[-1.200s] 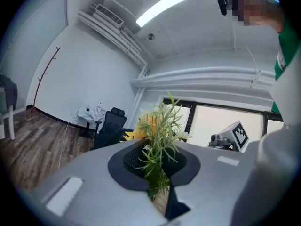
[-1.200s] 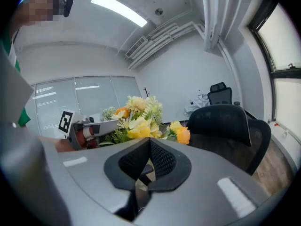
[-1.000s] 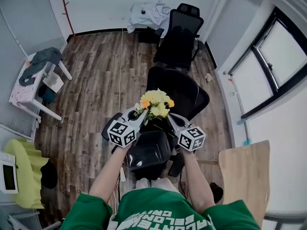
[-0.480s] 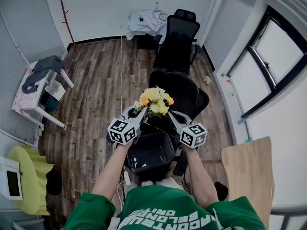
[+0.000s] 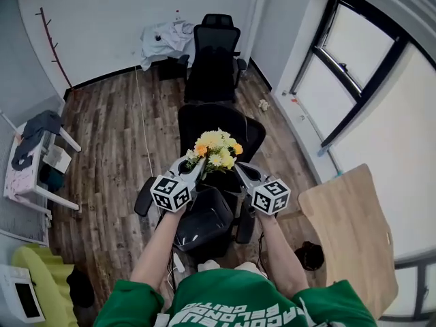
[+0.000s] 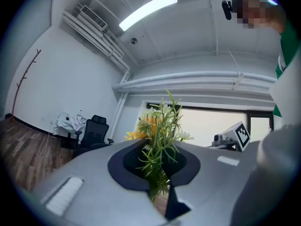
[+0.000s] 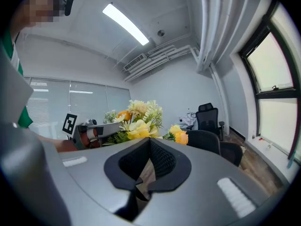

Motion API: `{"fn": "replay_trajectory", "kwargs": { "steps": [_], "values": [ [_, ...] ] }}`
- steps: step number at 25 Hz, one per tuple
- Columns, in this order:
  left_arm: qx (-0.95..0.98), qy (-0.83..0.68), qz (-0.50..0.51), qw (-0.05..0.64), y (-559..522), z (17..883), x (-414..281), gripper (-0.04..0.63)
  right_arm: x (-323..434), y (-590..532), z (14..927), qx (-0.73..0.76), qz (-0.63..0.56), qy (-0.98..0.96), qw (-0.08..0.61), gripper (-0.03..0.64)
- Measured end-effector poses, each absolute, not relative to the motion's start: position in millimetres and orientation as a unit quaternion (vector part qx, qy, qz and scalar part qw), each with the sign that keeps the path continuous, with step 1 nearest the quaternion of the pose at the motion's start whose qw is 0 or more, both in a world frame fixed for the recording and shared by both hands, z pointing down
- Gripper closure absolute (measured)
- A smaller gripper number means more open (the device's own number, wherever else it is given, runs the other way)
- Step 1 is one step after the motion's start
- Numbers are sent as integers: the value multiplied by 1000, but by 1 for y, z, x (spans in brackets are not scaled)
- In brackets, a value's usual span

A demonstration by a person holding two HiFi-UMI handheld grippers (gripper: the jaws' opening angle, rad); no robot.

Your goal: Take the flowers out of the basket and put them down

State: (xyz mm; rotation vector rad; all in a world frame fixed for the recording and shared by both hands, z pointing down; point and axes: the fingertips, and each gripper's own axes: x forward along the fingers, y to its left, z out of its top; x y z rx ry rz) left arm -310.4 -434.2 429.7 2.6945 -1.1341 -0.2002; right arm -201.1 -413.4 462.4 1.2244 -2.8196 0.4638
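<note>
The left claw (image 5: pixel 197 167) is gripping the green stems of a bunch of yellow, orange and white flowers (image 5: pixel 214 148). Its jaws are drawn close together on the stalks, as the left gripper view is showing. The right claw (image 5: pixel 238 171) is sitting just beside the foot of the bunch, its jaws standing almost together with only a thin slit between the dark pads. Nothing is showing between them, so the left claw appears to be carrying the bunch alone.

The flowers are standing upright above the far rim of the black open-topped plastic basket (image 5: pixel 204 216). The basket is resting directly below the person's two hands. The blooms are showing well clear of the basket's mouth, while the lower ends of the stems are hidden between the two claws. No other flowers are showing inside the basket, though part of its inside is hidden by the claws.

By the look of things, the first half of the job is done, with the bunch lifted out and held in the air. The putting-down is not yet done, since the bunch is touching nothing but the left claw.

A light wooden surface (image 5: pixel 347 230) is lying to the right of the basket, well apart from it. Brown plank floor (image 5: pixel 116 155) is spreading all around the basket, and a black office chair (image 5: pixel 214 125) is standing just beyond it. Which of these is meant to receive the flowers cannot be told.
</note>
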Motion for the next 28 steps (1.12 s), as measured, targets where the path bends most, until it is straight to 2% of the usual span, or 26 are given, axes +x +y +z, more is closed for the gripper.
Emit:
{"fn": "replay_trajectory", "kwargs": {
  "steps": [11, 19, 28],
  "values": [
    [953, -275, -61, 110, -392, 418, -132, 529, -14, -344, 443, 503, 133, -854, -15, 611],
    [975, -184, -44, 114, -325, 418, 16, 529, 120, -253, 448, 580, 132, -803, -30, 611],
    [990, -97, -24, 104, -242, 419, 139, 529, 249, -140, 457, 657, 133, -741, -36, 611]
  ]
}}
